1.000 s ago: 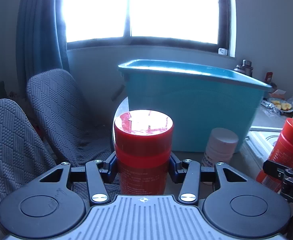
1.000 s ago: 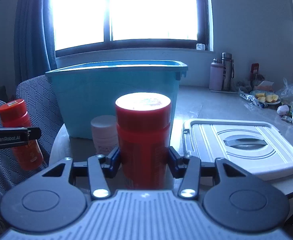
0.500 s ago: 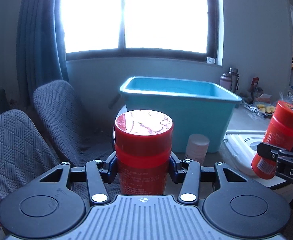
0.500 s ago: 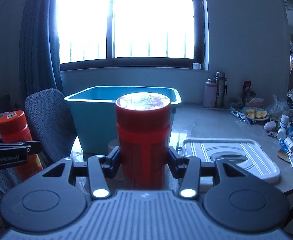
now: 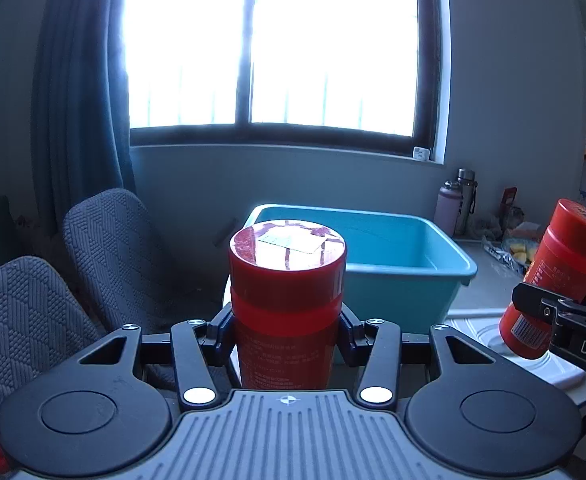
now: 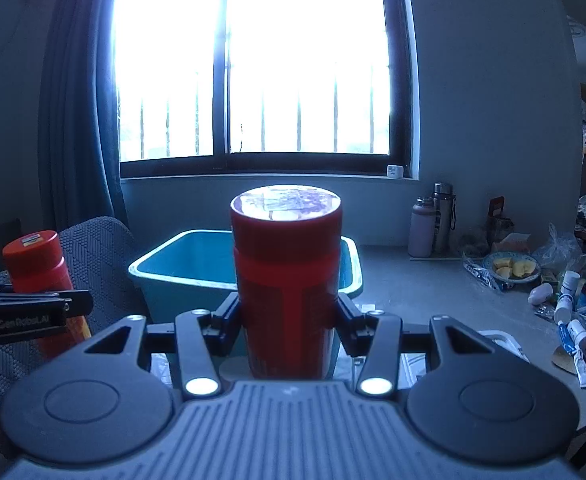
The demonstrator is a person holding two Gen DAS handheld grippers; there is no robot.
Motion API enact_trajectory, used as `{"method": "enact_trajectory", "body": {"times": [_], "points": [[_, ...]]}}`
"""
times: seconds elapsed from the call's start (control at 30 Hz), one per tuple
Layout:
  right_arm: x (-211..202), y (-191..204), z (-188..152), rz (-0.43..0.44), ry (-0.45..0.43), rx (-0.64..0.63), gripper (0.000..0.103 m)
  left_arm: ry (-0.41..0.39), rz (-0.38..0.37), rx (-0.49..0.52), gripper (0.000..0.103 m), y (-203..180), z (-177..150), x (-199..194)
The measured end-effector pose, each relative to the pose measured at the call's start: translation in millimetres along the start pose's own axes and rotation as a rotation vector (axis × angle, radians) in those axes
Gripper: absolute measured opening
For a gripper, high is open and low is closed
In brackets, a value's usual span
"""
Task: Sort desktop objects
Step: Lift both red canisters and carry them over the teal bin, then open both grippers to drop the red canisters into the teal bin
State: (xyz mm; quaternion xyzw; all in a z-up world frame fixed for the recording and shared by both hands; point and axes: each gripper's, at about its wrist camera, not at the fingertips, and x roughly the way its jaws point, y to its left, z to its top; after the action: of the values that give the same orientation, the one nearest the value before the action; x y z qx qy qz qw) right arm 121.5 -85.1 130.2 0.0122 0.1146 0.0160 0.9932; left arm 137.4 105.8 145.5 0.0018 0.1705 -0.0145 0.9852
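Two tongs: left tongs [image 5: 287, 320] and right tongs [image 6: 287, 316] each clamp an upright red bottle [image 5: 287, 300].
Change: both have risen; teal bin [image 5: 393, 256] now sits lower.
Meaning: bottles probably ready to go in.

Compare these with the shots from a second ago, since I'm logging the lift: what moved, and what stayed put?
Both grippers rose together: the blue bin now sits lower in both views and its inside shows. The white bottle beside it has dropped out of sight. Unchanged: the left gripper still clamps its red bottle, the right gripper its red bottle, both upright. Nothing was released.
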Motion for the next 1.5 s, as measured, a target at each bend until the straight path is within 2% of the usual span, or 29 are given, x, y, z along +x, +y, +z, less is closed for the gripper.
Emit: {"method": "enact_trajectory", "body": {"times": [0.3,0.6,0.97,1.4,1.43,1.47,1.5], "points": [[54,-16,37,0.026,-0.046,-0.005,0.049,-0.054,0.007,0.008,0.050,-24,57,55],[110,-36,58,0.096,-0.066,-0.031,0.049,-0.069,0.060,-0.007,0.050,-44,91,105],[148,-43,56,0.140,-0.036,-0.019,0.049,-0.010,0.082,0.012,0.050,-54,97,156],[204,-40,47,0.112,0.040,-0.009,0.049,0.075,0.043,0.004,0.051,-40,88,230],[209,-41,46,0.111,0.055,0.003,0.054,0.089,0.032,0.001,0.053,-39,87,236],[215,-40,45,0.119,0.082,0.010,0.064,0.101,0.029,0.001,0.063,-38,87,241],[220,-40,43,0.127,0.110,0.016,0.090,0.112,0.047,0.001,0.086,-37,87,245]]}}
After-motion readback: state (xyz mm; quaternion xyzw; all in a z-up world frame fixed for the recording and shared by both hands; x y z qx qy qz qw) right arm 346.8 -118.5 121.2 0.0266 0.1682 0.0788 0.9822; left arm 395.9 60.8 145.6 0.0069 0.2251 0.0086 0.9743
